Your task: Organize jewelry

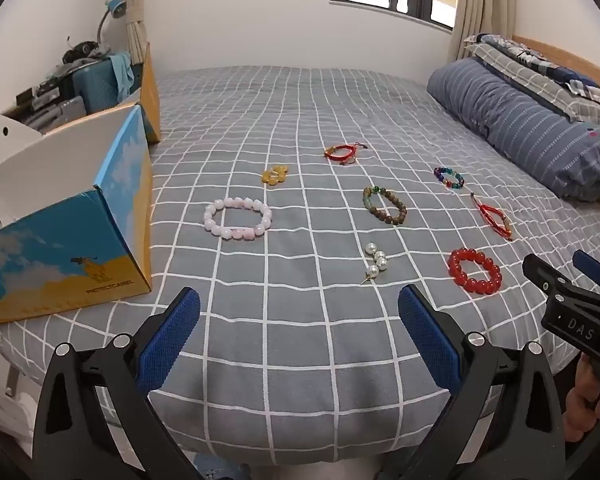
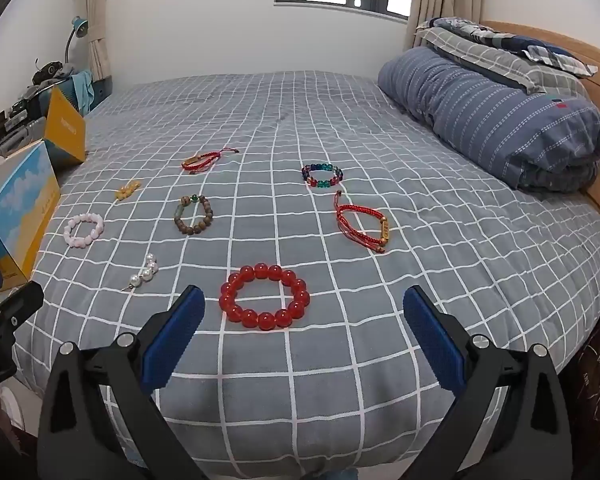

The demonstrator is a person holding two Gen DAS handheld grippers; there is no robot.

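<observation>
Several pieces of jewelry lie apart on the grey checked bed (image 1: 300, 340). A pink bead bracelet (image 1: 237, 218) (image 2: 83, 230), a yellow bead piece (image 1: 275, 175) (image 2: 127, 190), a red cord bracelet (image 1: 342, 152) (image 2: 204, 159), a brown bead bracelet (image 1: 385, 204) (image 2: 193, 215), pearl earrings (image 1: 375, 263) (image 2: 144, 273), a multicolour bead bracelet (image 1: 448, 177) (image 2: 322, 175), a second red cord bracelet (image 1: 494, 216) (image 2: 362, 224) and a red bead bracelet (image 1: 475, 276) (image 2: 265, 297). My left gripper (image 1: 299, 312) is open and empty over the front edge. My right gripper (image 2: 303, 308) is open and empty, just short of the red bead bracelet.
An open blue and yellow cardboard box (image 1: 72, 232) (image 2: 16, 204) stands at the bed's left edge. A rolled blue striped quilt (image 1: 528, 128) (image 2: 496, 116) and pillows lie at the right by the wooden headboard. A cluttered desk with a lamp (image 1: 112, 12) is beyond the box.
</observation>
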